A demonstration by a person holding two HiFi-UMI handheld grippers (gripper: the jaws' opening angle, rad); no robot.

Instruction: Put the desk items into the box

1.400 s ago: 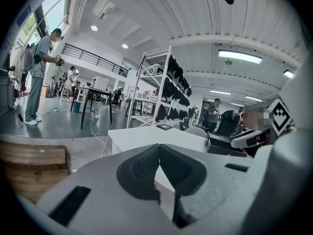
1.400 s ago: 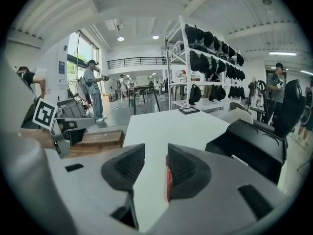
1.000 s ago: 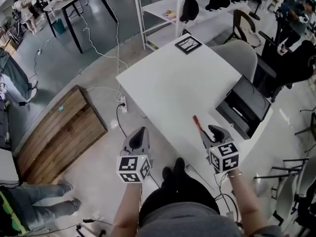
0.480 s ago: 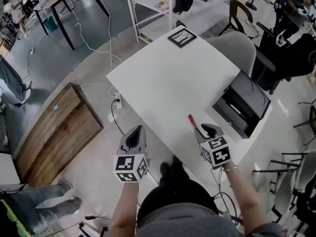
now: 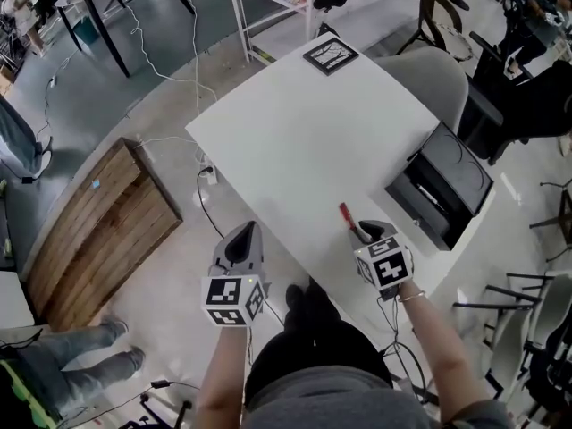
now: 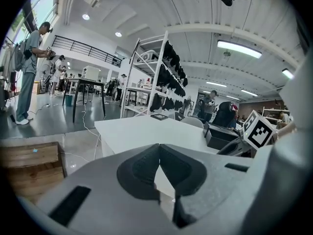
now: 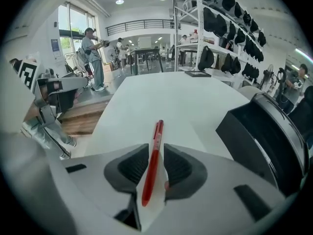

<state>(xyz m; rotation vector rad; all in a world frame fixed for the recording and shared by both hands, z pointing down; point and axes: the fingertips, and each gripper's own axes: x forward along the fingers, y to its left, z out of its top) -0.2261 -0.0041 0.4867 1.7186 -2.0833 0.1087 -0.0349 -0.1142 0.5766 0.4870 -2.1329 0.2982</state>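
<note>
A red pen [image 5: 348, 219] lies on the white table [image 5: 304, 132] near its front edge. My right gripper [image 5: 365, 231] is over the pen's near end. In the right gripper view the pen [image 7: 154, 155] runs lengthwise between the two pads; the jaws are closing and a thin gap still shows beside the pen. The black open box [image 5: 442, 186] stands at the table's right edge, to the right of that gripper [image 7: 156, 153]. My left gripper [image 5: 244, 236] hangs off the table's front left over the floor, its pads [image 6: 146, 163] together and empty.
A black-and-white marker card [image 5: 331, 54] lies at the table's far corner. A grey chair [image 5: 429, 79] stands behind the box. On the floor to the left are a wooden crate [image 5: 98, 231] and trailing cables [image 5: 204, 195]. A person's legs [image 5: 71, 365] show at lower left.
My right gripper has slid forward along the pen, so the pen's near end now lies between its jaws. The left gripper has kept its place.
</note>
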